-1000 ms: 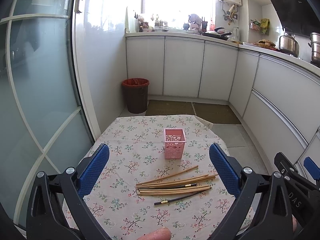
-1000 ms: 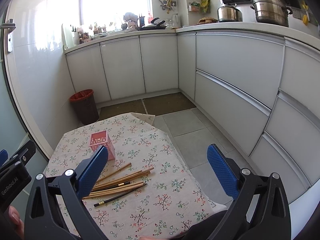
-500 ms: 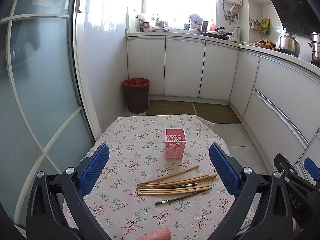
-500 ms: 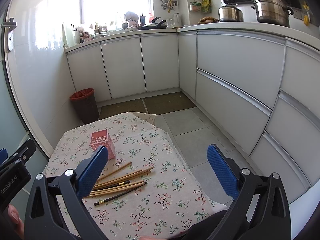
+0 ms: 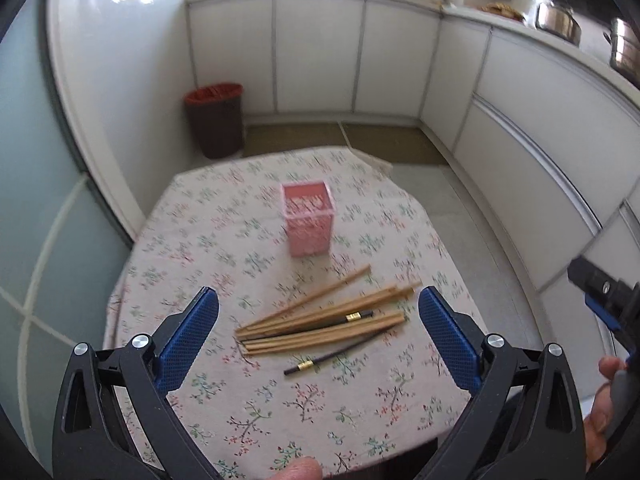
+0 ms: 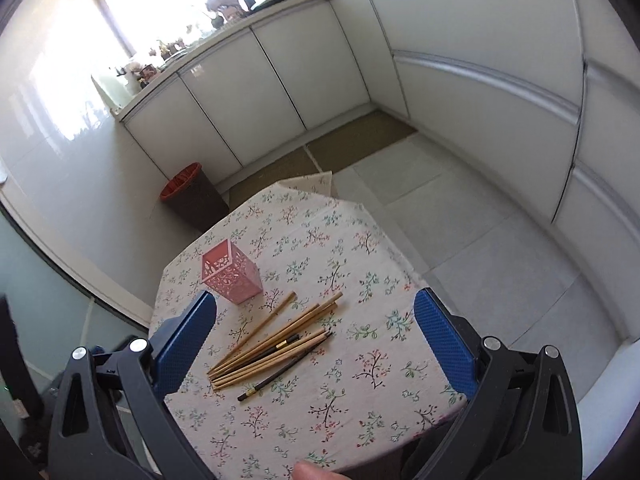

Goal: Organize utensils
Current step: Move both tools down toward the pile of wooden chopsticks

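Several wooden chopsticks (image 5: 324, 320) (image 6: 276, 340) lie in a loose pile on the floral tablecloth (image 5: 208, 240) (image 6: 360, 360). Two dark chopsticks with gold bands lie among them: one (image 5: 340, 354) (image 6: 280, 372) at the near edge, another (image 5: 352, 317) within the pile. An upright pink lattice holder (image 5: 308, 220) (image 6: 231, 272) stands behind the pile. My left gripper (image 5: 318, 336) hovers above the pile, open, nothing between its blue pads. My right gripper (image 6: 314, 344) is likewise open and empty over the pile. The right gripper's tip (image 5: 600, 292) shows at the left view's right edge.
A brown bin with a red liner (image 5: 216, 120) (image 6: 192, 196) stands on the floor beyond the table. White cabinets (image 5: 320, 52) run along the back and right. A glass door (image 5: 32, 160) is on the left. A hand (image 5: 604, 412) holds the right gripper.
Both grippers have tilted downward and moved in toward the table; the chopsticks and holder now appear larger and nearer the centre. Nothing on the table has moved.
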